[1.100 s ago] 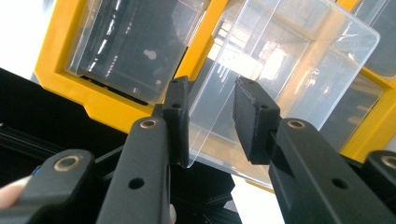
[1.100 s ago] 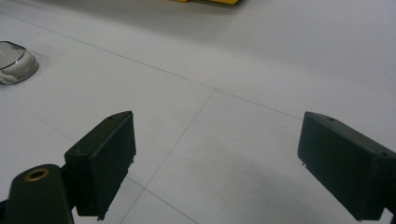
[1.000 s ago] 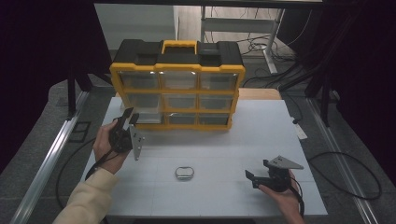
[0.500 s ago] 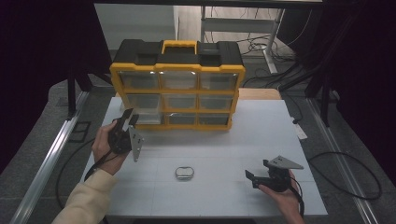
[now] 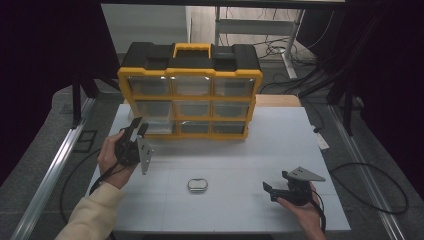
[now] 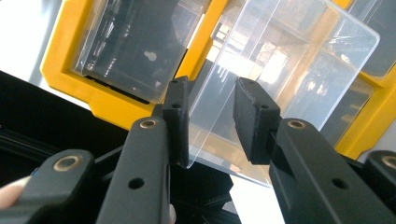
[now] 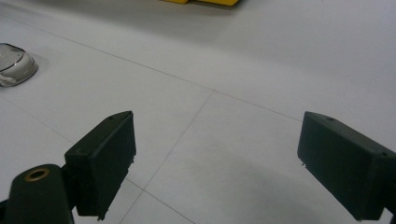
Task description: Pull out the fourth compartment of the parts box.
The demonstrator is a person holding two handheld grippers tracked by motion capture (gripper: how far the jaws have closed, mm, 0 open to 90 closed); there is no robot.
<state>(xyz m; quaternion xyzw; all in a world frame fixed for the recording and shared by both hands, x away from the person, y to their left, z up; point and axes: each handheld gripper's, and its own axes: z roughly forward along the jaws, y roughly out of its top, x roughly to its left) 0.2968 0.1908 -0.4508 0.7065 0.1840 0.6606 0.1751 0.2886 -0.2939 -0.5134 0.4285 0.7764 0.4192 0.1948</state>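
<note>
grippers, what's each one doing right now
Left gripper: open around the clear drawer's front edge, not clamped.
Right gripper: open, empty, over the table.

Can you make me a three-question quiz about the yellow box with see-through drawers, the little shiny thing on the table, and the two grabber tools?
1. Where is the small shiny case?
A. on the table between the hands
B. inside a drawer
C. on top of the box

2. How many drawers has the yellow organizer in its top row?
A. one
B. three
C. five

3. How do the jaws of the right hand-held gripper stand?
A. wide apart, nothing between
B. shut on the case
C. shut on a drawer

Answers: 1 A, it lies on bare table; 2 B, three clear fronts side by side; 3 A, table shows between them.
</note>
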